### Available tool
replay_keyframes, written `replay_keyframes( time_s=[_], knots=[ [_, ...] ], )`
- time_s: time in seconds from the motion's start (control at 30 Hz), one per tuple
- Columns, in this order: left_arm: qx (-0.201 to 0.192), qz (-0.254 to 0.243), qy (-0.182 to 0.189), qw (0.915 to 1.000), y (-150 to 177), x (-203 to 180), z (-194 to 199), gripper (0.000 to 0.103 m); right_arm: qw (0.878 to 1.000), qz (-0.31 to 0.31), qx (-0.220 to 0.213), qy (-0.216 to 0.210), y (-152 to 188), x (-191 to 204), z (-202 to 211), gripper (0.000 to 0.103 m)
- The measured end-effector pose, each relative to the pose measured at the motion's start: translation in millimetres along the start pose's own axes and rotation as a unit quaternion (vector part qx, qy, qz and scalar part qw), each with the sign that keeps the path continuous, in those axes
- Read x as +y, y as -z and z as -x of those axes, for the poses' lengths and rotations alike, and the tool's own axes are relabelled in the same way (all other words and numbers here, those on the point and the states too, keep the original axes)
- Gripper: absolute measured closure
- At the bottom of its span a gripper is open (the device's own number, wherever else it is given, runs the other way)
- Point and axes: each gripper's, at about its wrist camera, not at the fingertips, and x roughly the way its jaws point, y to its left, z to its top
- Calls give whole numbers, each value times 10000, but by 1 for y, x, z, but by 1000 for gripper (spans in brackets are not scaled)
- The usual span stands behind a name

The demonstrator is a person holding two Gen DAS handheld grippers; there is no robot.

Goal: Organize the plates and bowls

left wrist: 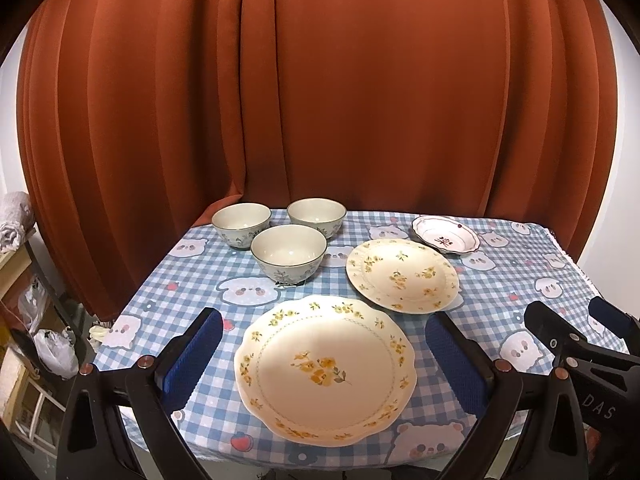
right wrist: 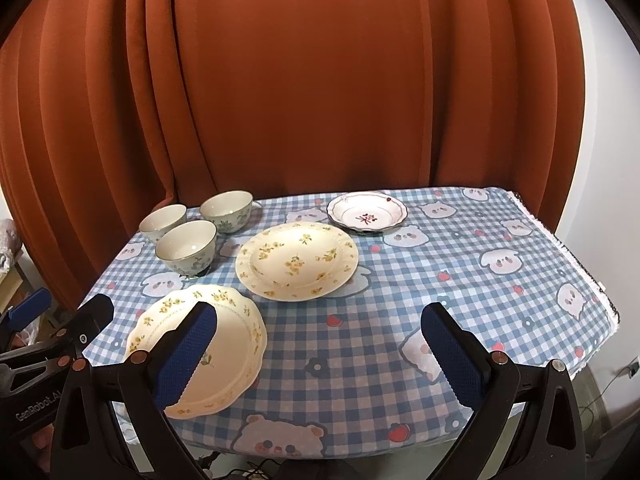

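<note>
A large cream plate with yellow flowers and a scalloped rim [left wrist: 325,368] [right wrist: 224,344] lies near the table's front edge. A second round flowered plate [left wrist: 401,275] [right wrist: 297,260] lies behind it. A small white dish with a red motif [left wrist: 445,235] [right wrist: 367,212] sits at the back. Three pale bowls [left wrist: 289,252] [left wrist: 241,225] [left wrist: 317,216] [right wrist: 186,247] cluster at the back left. My left gripper [left wrist: 323,344] is open and empty, its fingers either side of the scalloped plate, above it. My right gripper [right wrist: 319,332] is open and empty over the cloth to the right.
The table carries a blue checked cloth with bear prints [left wrist: 520,280] [right wrist: 480,280]. An orange curtain [left wrist: 320,100] hangs close behind it. Bags and shelves [left wrist: 36,320] stand left of the table. The right gripper shows in the left wrist view [left wrist: 572,328].
</note>
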Motion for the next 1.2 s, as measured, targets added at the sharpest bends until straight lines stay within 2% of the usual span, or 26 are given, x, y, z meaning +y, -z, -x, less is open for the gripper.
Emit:
replay_keyframes(
  time_s=[0.27, 1.2],
  knots=[
    [-7, -47, 122, 9999, -2, -4, -2, 1, 10000, 2, -42, 40, -1, -1, 1, 0],
    [10, 42, 21, 10000, 1, -4, -5, 1, 10000, 36, -31, -3, -3, 2, -2, 0]
  ],
)
